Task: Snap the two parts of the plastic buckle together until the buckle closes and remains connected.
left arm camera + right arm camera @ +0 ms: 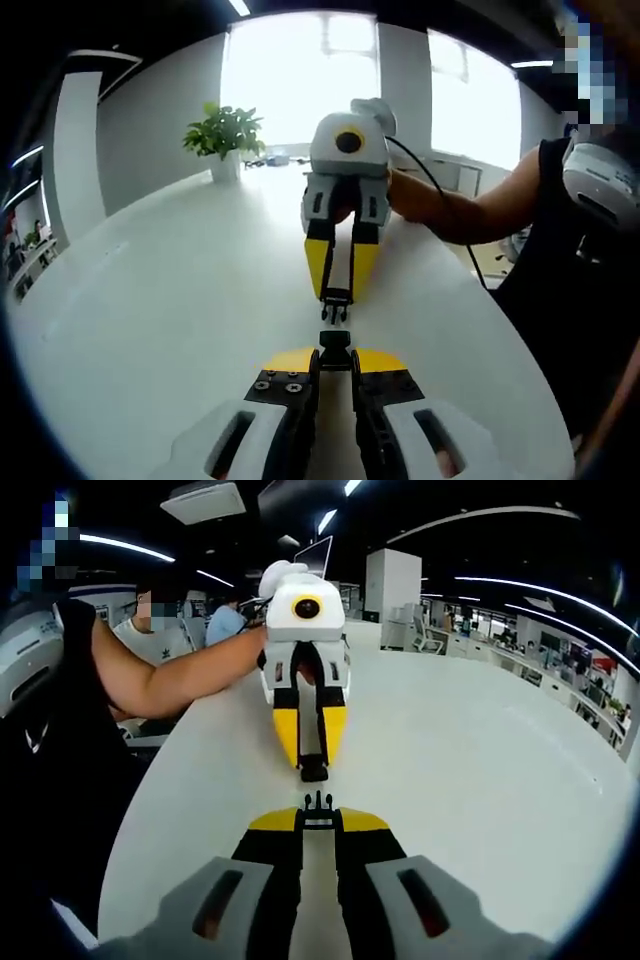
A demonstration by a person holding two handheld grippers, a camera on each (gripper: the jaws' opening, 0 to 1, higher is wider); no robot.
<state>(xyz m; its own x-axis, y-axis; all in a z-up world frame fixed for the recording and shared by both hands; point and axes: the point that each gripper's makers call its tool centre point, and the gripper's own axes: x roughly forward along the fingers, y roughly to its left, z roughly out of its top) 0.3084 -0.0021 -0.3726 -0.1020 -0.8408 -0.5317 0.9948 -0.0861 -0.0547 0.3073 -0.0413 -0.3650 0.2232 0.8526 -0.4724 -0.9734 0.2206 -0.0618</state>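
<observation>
My left gripper (335,358) is shut on the black socket half of the buckle (335,344), which sticks out past its yellow tips. Facing it over the white table (170,300), my right gripper (337,296) is shut on the pronged half (335,313). The two halves are in line, tip to tip, with a narrow gap between them. In the right gripper view the pronged half (318,805) pokes out of my right gripper (318,822). The socket half (314,772) sits in my left gripper (313,760) a short way beyond.
A potted plant (225,138) stands at the table's far end. A person's forearm (450,205) holds the right gripper, and their body stands at the table edge (60,740). Other people sit at desks behind (160,625). Broad bare tabletop (480,760) lies on both sides.
</observation>
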